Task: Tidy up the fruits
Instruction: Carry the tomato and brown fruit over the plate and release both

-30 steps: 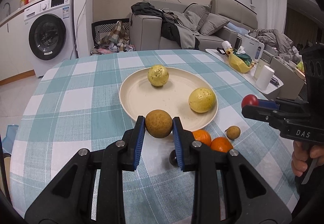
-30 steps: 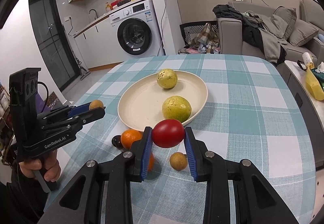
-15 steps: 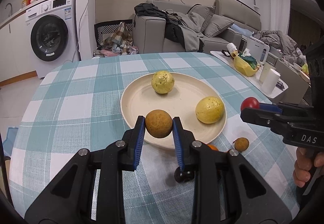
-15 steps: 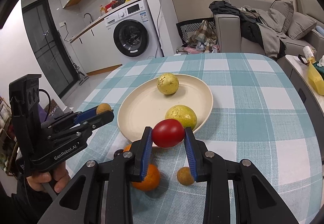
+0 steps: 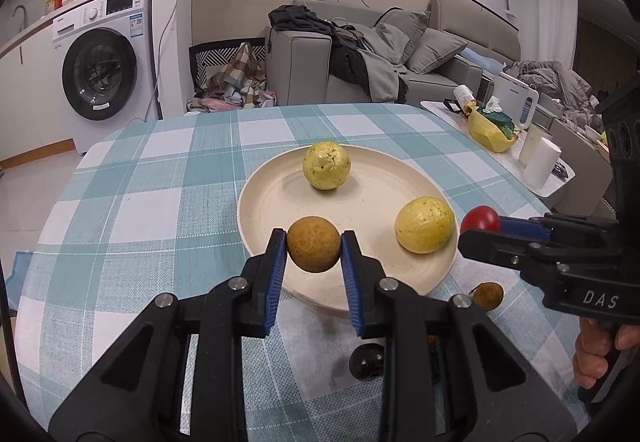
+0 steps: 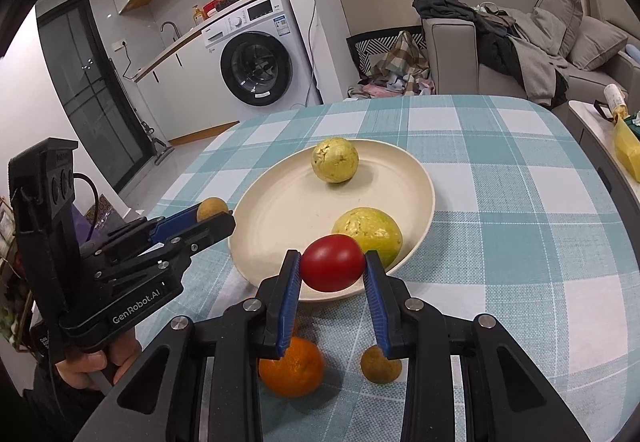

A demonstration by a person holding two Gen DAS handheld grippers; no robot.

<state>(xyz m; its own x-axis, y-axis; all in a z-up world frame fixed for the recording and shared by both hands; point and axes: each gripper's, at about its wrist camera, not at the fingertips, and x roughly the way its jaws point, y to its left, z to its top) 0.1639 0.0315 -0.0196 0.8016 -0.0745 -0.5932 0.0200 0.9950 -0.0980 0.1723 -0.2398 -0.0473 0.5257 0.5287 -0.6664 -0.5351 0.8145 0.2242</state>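
A cream plate (image 5: 280, 202) (image 6: 280, 210) sits on the teal checked tablecloth with two yellow fruits (image 5: 326, 166) (image 5: 424, 224) on it. My left gripper (image 5: 314, 250) is shut on a small brown round fruit (image 5: 314, 249), held over the plate's near rim. My right gripper (image 6: 332, 268) is shut on a red tomato (image 6: 332, 268) over the plate's near edge, beside the nearer yellow fruit (image 6: 370, 232). Each gripper shows in the other's view, the right gripper (image 5: 480, 220) and the left gripper (image 6: 212, 212). An orange (image 6: 291, 368), a brown fruit (image 6: 378, 364) (image 5: 487, 295) and a dark round fruit (image 5: 366, 361) lie on the cloth near me.
A white side table (image 5: 500, 146) with a yellow bag, a cup and a paper roll stands to the right of the table. Behind are a grey sofa (image 5: 360, 66) with clothes and a washing machine (image 5: 104, 74). A hand (image 6: 92, 362) holds the left gripper's handle.
Both grippers moved forward over the plate's near rim with their fruits. The loose fruits on the cloth now lie under and behind the fingers.
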